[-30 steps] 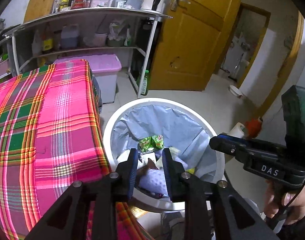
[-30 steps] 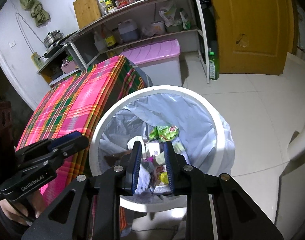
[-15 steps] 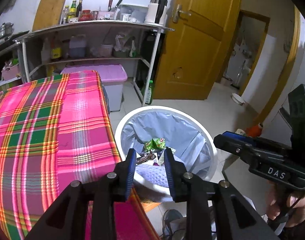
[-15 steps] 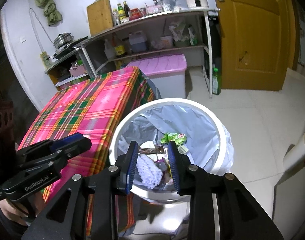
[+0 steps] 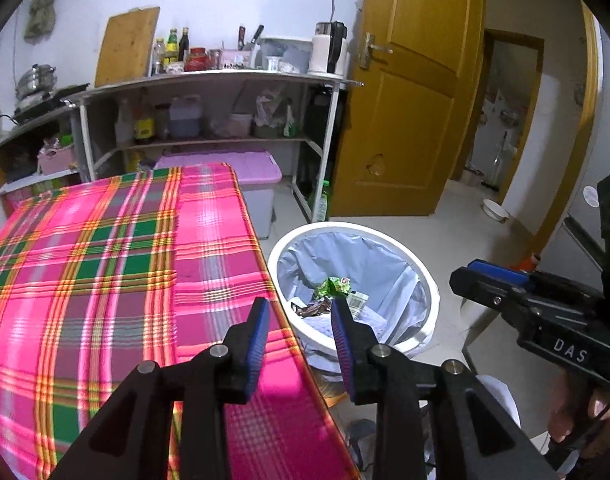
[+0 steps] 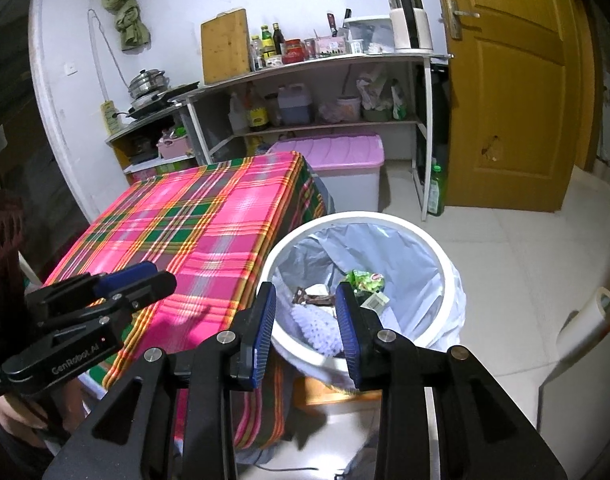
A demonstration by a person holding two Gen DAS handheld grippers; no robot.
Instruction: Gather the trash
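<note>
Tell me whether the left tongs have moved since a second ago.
Yes. The left tongs have pulled up and back from the bin: earlier their tips sat over the trash, now the bin looks smaller and farther, with more of the tablecloth showing.

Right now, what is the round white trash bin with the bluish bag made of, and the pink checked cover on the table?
The round white trash bin looks like smooth plastic: its rim is even and slightly glossy. The bluish bag lining it seems thin plastic film, since it crinkles and shines. The pink checked cover looks like woven cloth: matte, with stripes crossing, and it hangs softly over the table's edge.
</note>
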